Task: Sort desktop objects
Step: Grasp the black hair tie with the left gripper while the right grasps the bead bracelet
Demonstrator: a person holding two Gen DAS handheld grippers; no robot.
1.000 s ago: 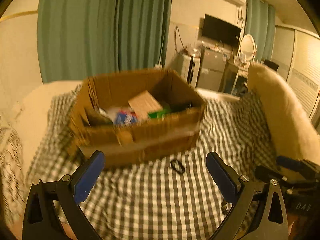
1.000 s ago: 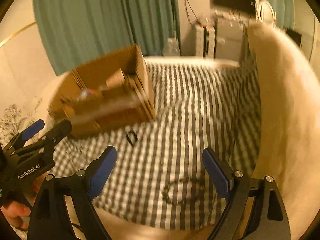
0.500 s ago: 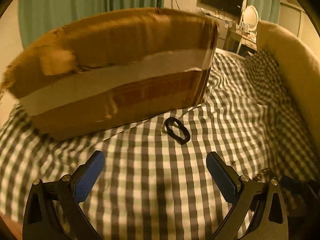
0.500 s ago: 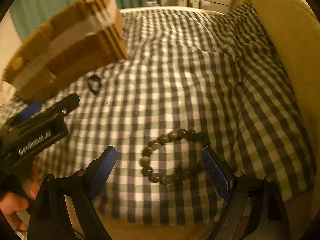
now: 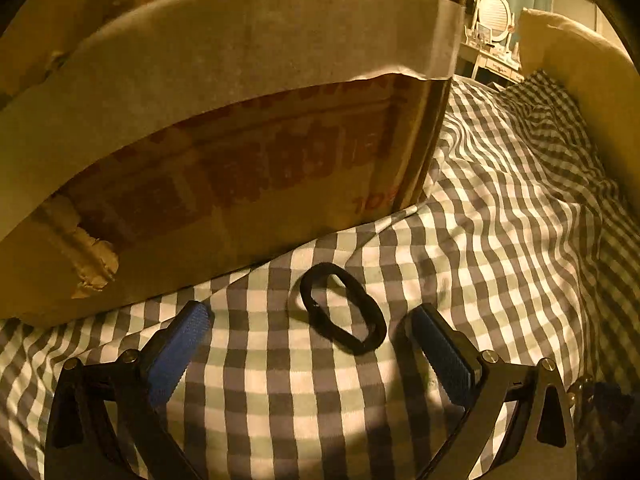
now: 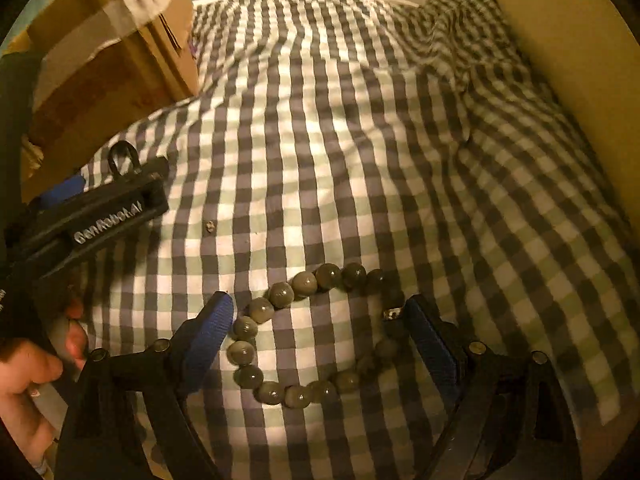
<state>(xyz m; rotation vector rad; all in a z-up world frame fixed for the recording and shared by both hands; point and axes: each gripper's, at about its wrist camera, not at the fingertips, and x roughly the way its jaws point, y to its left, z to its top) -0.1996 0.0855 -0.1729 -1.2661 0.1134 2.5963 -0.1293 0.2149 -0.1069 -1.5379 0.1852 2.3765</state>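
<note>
Checked cloth [image 6: 360,140] in grey and white, spread over a bed. On it, a ring of round grey-green beads, a bead bracelet [image 6: 276,294], lying flat. Right gripper [image 6: 320,328] low over the bracelet, blue jaws wide apart, one on each side of the ring, not squeezing it. Left pad just beside the beads, maybe touching; hard to tell. Farther off on the cloth, a small black hair tie [image 5: 342,308], flat and a bit bent. Left gripper [image 5: 308,332] down by the hair tie, jaws wide apart too, tie between the tips and nearer the right one, not pinched. Right behind the hair tie, a brown cardboard box [image 5: 240,120] with pale tape and red print on its side. In the right view, a hand [image 6: 28,380] wrapped round the left gripper's handle.
</note>
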